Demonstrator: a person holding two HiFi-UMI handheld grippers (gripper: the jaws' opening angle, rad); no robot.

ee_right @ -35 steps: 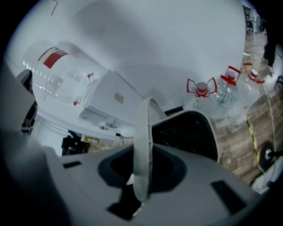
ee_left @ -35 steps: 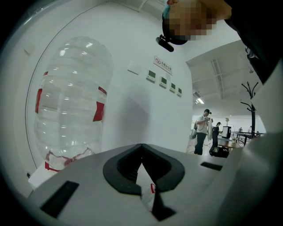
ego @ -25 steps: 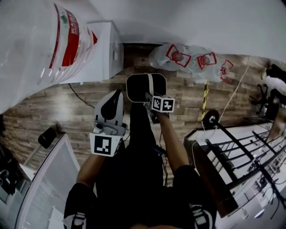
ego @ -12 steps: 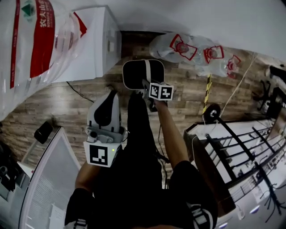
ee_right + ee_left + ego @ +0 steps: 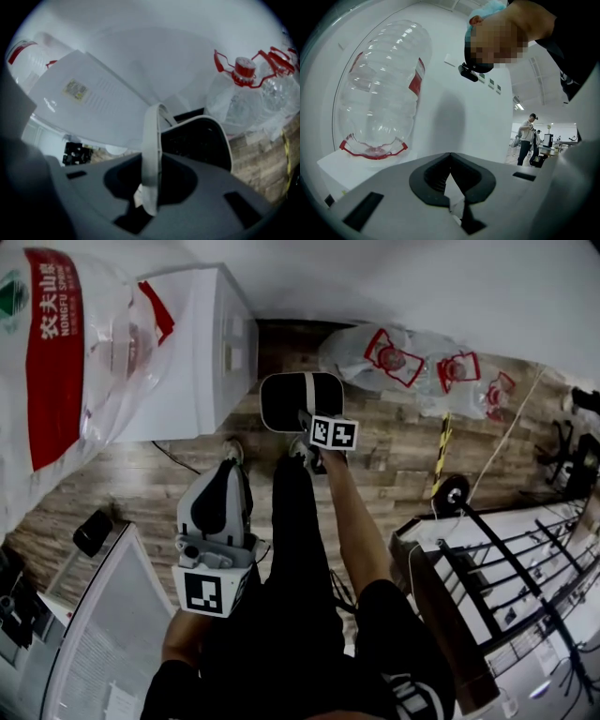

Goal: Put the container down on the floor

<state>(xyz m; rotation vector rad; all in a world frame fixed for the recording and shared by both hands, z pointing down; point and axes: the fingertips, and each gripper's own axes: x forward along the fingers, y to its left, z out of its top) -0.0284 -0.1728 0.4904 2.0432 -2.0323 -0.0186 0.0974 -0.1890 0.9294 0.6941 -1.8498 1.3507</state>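
Observation:
The container (image 5: 286, 399) is a black tub with a white rim and a white handle strap (image 5: 312, 395). It hangs over the wooden floor in front of the person's feet, close to the white cabinet. My right gripper (image 5: 306, 418) points steeply down and is shut on that handle. In the right gripper view the handle (image 5: 151, 140) runs between the jaws of my right gripper (image 5: 149, 187), with the container (image 5: 201, 140) just beyond. I cannot tell whether it touches the floor. My left gripper (image 5: 234, 470) is held lower left, near the person's leg. In its own view my left gripper (image 5: 454, 187) is shut and empty.
A white cabinet (image 5: 202, 352) stands at the left, bearing a big clear bottle with a red label (image 5: 66, 381), (image 5: 384, 93). Several clear bottles with red handles (image 5: 422, 362), (image 5: 239, 93) lie on the floor beyond the container. A metal rack (image 5: 506, 559) fills the right.
My right gripper has sunk toward the floor with the container still hanging from it. My left gripper has dropped a little as well. The grip has not changed.

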